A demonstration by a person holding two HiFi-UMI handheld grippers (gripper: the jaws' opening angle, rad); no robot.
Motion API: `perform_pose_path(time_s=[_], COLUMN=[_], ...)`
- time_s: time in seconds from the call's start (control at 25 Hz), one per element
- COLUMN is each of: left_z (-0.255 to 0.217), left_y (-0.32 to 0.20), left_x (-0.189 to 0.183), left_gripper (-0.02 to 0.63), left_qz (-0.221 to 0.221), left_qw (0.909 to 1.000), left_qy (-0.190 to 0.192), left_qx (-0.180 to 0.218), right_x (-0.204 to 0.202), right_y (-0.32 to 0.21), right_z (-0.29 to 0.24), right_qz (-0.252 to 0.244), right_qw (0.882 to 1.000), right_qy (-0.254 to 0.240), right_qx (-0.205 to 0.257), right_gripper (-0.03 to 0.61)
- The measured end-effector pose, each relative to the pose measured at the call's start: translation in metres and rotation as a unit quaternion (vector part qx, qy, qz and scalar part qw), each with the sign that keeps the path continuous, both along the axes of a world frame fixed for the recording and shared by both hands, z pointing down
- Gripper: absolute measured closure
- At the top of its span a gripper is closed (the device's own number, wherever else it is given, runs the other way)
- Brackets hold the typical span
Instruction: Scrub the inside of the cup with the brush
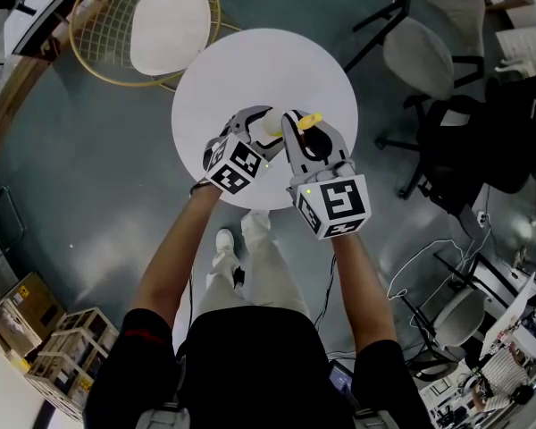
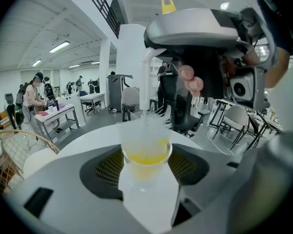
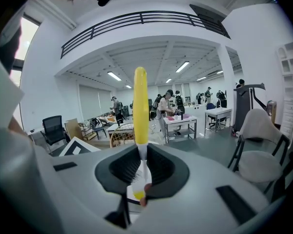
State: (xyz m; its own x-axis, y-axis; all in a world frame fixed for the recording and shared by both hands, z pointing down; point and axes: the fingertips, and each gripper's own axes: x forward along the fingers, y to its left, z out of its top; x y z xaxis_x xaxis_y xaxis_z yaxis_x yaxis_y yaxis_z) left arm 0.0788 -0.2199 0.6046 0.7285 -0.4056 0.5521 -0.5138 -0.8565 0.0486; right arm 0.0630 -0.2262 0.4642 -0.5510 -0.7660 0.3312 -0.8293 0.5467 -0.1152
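Two grippers meet over the white counter [image 1: 250, 65]: my left gripper [image 1: 261, 125] pinches the cup [image 2: 145, 160], mouth upward, and directly above that cup my right gripper [image 1: 295, 125] clamps the brush [image 3: 140, 106], handle upright, bristles reaching down into its mouth.

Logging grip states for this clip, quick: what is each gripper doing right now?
Left gripper: closed, holding the cup.
Right gripper: closed, holding the brush.
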Motion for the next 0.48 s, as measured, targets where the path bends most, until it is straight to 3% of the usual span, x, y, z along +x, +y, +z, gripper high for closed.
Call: perform_pose_path(time_s=[0.48], left_z=[-0.001], left_y=[0.0], left_x=[0.0], left_gripper=[0.319], left_qz=[0.0], left_qw=[1.0], left_qy=[0.005], left_qx=[0.0], right_x=[-0.004], right_y=[0.0], right_z=[0.016], right_qz=[-0.008], right_qw=[1.0], right_qy=[0.014], right_qx=[-0.009], right_gripper=[0.528])
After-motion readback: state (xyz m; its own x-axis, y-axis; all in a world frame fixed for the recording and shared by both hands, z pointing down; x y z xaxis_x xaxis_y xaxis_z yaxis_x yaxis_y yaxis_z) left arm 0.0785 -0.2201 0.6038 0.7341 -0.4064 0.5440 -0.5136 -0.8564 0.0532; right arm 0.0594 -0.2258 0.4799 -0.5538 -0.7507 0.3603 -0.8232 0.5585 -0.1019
